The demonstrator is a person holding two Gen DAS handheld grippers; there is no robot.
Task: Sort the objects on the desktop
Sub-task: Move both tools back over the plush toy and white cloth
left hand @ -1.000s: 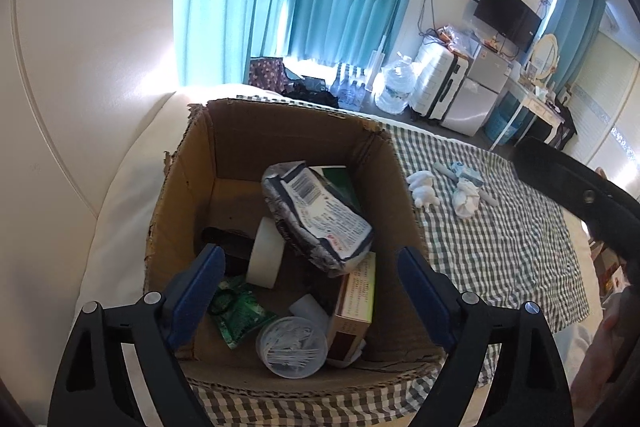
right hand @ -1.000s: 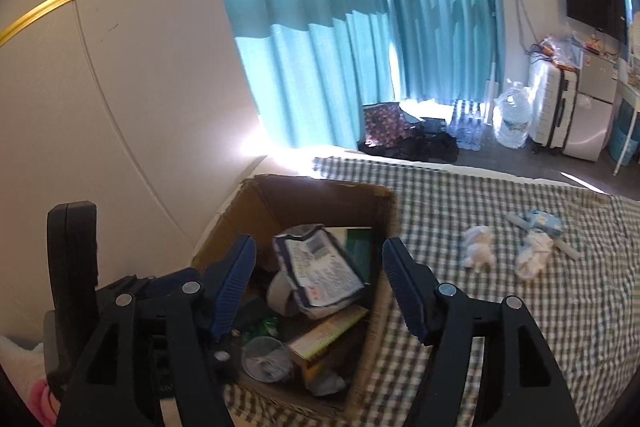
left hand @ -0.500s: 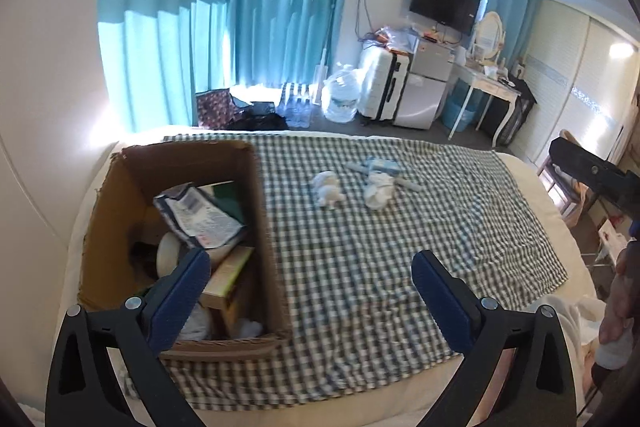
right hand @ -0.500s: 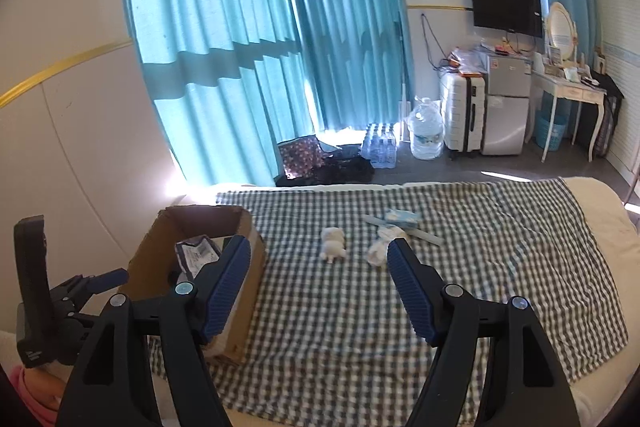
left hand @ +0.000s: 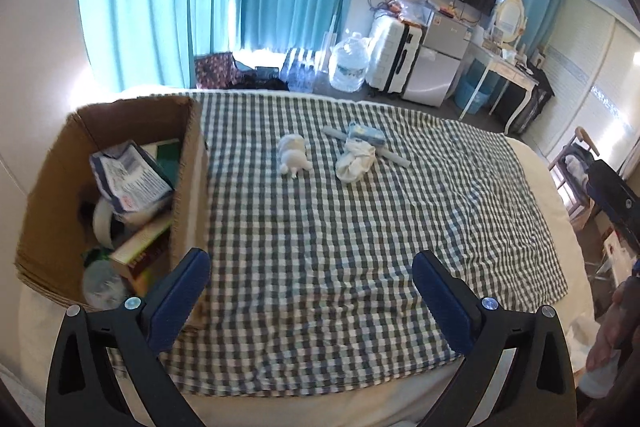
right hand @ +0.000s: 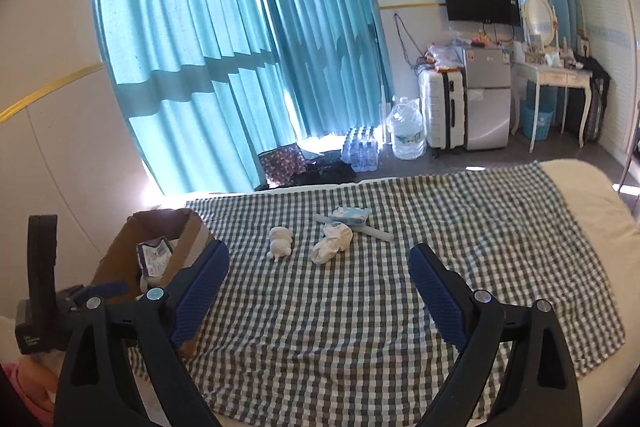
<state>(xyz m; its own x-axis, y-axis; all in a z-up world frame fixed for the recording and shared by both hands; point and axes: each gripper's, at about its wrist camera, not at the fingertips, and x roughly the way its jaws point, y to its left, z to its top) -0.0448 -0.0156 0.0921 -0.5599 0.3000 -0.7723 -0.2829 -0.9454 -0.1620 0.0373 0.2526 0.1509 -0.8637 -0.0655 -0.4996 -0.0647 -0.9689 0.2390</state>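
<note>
A cardboard box (left hand: pixel 191 163) (right hand: pixel 192 233) holding several packets and boxes stands at the left of a green checked cloth (left hand: pixel 360 227) (right hand: pixel 360 307). On the cloth's far middle lie a small white plush toy (left hand: pixel 293 156) (right hand: pixel 280 242), a crumpled white cloth (left hand: pixel 355 159) (right hand: pixel 331 242), a light blue tissue pack (left hand: pixel 364 133) (right hand: pixel 351 214) and a pale stick (left hand: pixel 394 158) (right hand: pixel 376 234). My left gripper (left hand: pixel 310 275) is open and empty over the cloth's near edge. My right gripper (right hand: pixel 318 267) is open and empty, well short of the items.
Beyond the bed are teal curtains (right hand: pixel 240 47), a water jug (right hand: pixel 407 135), a white suitcase (right hand: pixel 442 107), a small fridge (right hand: pixel 486 99) and a dressing table (right hand: pixel 552 75). The left gripper's body (right hand: pixel 40 283) shows at the right view's left edge.
Both grippers have pulled back from over the box and swung right. The box has shifted to the left of both views and the cloth with its items now fills the middle.
</note>
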